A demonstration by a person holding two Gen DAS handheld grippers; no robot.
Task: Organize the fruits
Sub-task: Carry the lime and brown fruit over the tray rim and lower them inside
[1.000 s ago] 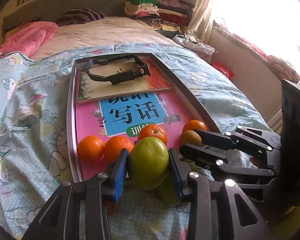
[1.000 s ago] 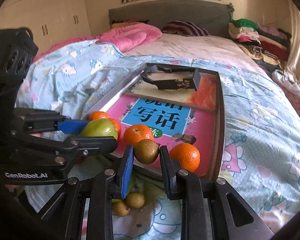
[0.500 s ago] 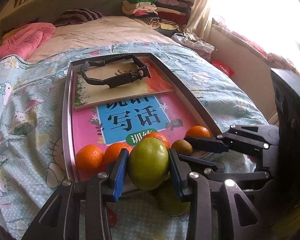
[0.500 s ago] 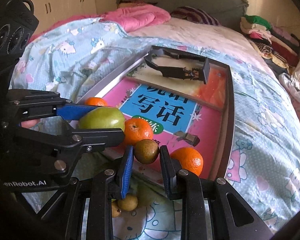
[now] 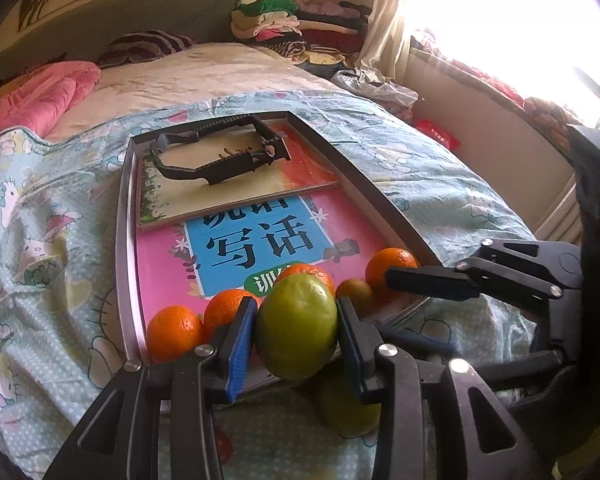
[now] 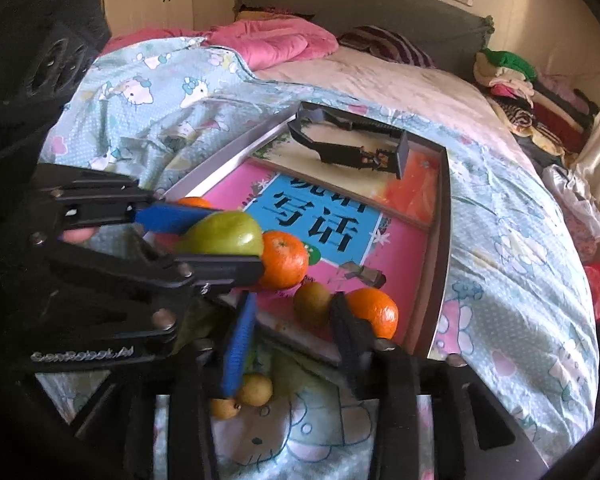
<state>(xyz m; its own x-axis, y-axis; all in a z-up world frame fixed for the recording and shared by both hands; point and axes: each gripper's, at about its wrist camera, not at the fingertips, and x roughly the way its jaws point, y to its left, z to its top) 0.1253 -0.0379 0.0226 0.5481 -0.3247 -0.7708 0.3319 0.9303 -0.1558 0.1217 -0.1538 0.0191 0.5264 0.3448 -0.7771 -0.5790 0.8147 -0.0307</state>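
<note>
Gripping a large round green fruit (image 5: pixel 296 326) at lower centre, the left tool (image 5: pixel 296 334) stayed shut on it above the grey tray's (image 5: pixel 121 240) near rim. The right tool (image 6: pixel 290 322) was opening, its pads clear of the small brown fruit (image 6: pixel 312 303) resting on the tray between them.

Left gripper (image 5: pixel 296 330) at lower centre, pads clamped on green fruit (image 5: pixel 297 326). Behind it, oranges (image 5: pixel 174 332) lined along near edge of tray (image 5: pixel 124 240) on bed. Right gripper (image 5: pixel 412 308) enters from right, jaws opening around small brown fruit (image 5: pixel 354 290). Second green fruit (image 5: pixel 348 408) on bedspread below.
</note>
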